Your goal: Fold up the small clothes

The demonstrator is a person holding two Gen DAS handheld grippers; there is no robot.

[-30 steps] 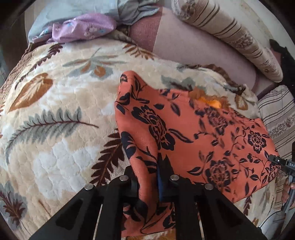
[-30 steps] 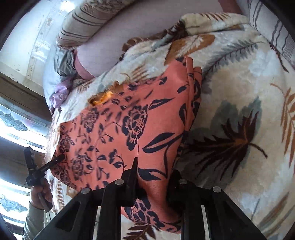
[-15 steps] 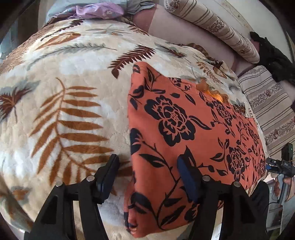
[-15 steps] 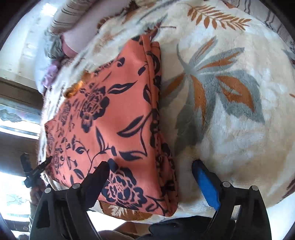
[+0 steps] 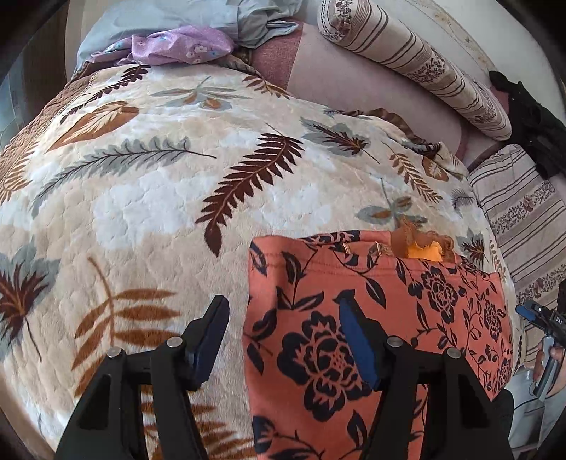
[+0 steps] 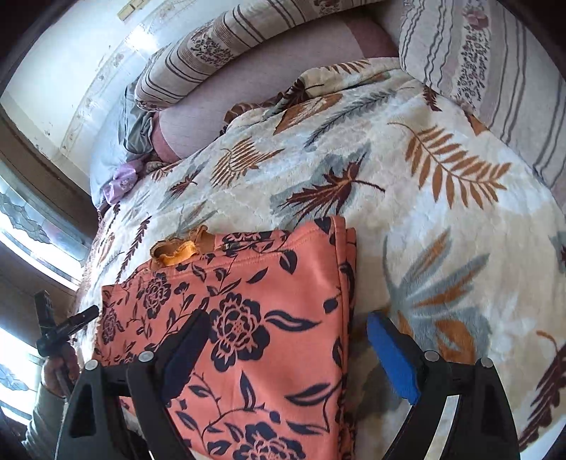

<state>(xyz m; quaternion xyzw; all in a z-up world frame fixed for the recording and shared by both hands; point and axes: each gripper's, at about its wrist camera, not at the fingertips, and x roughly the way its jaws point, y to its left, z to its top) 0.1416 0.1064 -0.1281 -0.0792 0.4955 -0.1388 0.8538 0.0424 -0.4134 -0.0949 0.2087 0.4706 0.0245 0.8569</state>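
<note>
An orange garment with a dark floral print (image 5: 382, 318) lies folded flat on the leaf-patterned blanket (image 5: 159, 198). It also shows in the right wrist view (image 6: 254, 311), with a frilly yellow-orange edge (image 6: 177, 253) at its far side. My left gripper (image 5: 283, 315) is open and empty, its jaws astride the garment's left edge. My right gripper (image 6: 286, 329) is open and empty, its jaws astride the garment's right folded edge. The right gripper also shows at the far right of the left wrist view (image 5: 541, 318).
Striped bolster pillows (image 5: 417, 60) and a pink cushion (image 5: 357, 88) lie behind the blanket. A purple cloth (image 5: 180, 46) and grey-blue clothes (image 5: 219, 17) are piled at the back left. A black item (image 5: 530, 116) sits at the right. A window (image 6: 21, 226) is left in the right wrist view.
Both grippers, shut on the garment a second ago, have let go and opened. They have drawn back from the garment, which now lies flat.
</note>
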